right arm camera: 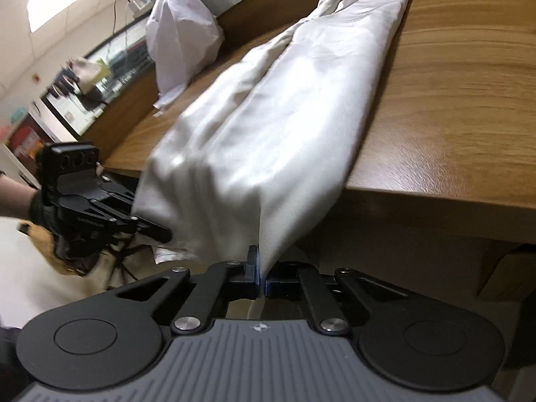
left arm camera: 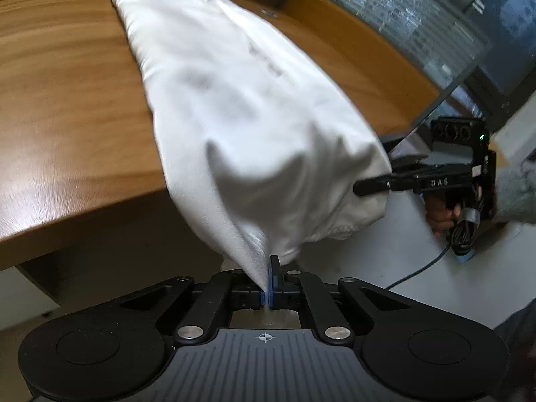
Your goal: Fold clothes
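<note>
A white garment (left arm camera: 234, 107) lies lengthwise on the wooden table (left arm camera: 67, 100), folded into a long narrow strip, with its near end pulled off the table edge. My left gripper (left arm camera: 268, 288) is shut on one near corner of the garment. My right gripper (right arm camera: 261, 274) is shut on the other near corner of the garment (right arm camera: 284, 127). Each gripper shows in the other's view: the right one (left arm camera: 368, 186) at the cloth's right edge, the left one (right arm camera: 157, 231) at its left edge. The near hem hangs stretched between them.
A second bundle of white cloth (right arm camera: 182, 30) stands on the table's far left in the right wrist view. The table's front edge (right arm camera: 435, 207) runs just ahead of both grippers. A window with blinds (left arm camera: 402, 10) lies beyond the table. A cable (left arm camera: 422, 268) trails from the right gripper.
</note>
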A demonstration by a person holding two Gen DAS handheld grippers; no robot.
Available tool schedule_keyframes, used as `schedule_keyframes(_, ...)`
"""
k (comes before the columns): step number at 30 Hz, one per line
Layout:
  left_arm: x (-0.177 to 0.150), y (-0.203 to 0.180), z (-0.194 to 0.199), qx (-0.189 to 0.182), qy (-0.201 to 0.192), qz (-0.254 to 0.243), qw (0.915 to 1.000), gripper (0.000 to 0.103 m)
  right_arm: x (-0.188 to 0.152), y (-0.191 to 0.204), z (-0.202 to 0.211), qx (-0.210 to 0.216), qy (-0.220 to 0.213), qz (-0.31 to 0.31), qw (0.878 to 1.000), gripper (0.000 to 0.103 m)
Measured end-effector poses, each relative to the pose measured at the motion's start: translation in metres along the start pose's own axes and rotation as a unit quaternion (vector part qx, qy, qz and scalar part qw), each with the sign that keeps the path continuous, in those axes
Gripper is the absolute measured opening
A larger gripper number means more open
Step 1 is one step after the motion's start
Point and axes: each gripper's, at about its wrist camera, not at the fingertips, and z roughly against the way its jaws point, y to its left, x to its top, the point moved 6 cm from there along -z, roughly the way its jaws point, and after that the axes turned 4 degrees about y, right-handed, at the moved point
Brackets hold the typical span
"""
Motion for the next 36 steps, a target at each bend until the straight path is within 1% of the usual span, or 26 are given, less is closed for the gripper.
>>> schedule_keyframes(3,0.009,-0.017,0.016,-0.018,-0.004,0.020,0.9996,0.004,0.009,0.014,0.019,0.039,0.006,-0.027,0.999,0.003)
schedule_keyframes(6,0.022,-0.032,0.032,-0.033,-0.017,0.044,0.9984,0.004,0.026,0.027,0.038,0.074,0.014,-0.071,0.995,0.003)
schedule_keyframes(9,0.038,-0.046,0.048,-0.044,-0.040,0.060,0.9964,0.004,0.048,0.042,0.055,0.097,-0.005,-0.088,0.991,0.003)
schedule_keyframes(12,0.059,-0.058,0.064,-0.049,-0.070,0.063,0.9944,0.004,0.072,0.051,0.067,0.101,-0.019,-0.118,0.988,0.003)
schedule_keyframes(17,0.097,-0.057,0.085,-0.046,-0.121,0.071,0.9891,0.004,0.108,0.049,0.080,0.080,-0.043,-0.162,0.983,0.003)
schedule_keyframes(21,0.126,-0.046,0.095,-0.033,-0.142,0.061,0.9874,0.004,0.139,0.046,0.082,0.059,-0.059,-0.163,0.983,0.003)
schedule_keyframes(24,0.144,-0.037,0.098,-0.028,-0.151,0.046,0.9870,0.004,0.163,0.038,0.080,0.046,-0.069,-0.160,0.984,0.003)
schedule_keyframes(27,0.166,-0.024,0.096,-0.030,-0.158,0.044,0.9860,0.004,0.186,0.027,0.076,0.025,-0.077,-0.162,0.983,0.003)
schedule_keyframes(36,0.229,0.020,0.090,-0.047,-0.166,0.043,0.9841,0.004,0.252,-0.004,0.056,-0.022,-0.097,-0.175,0.979,0.003)
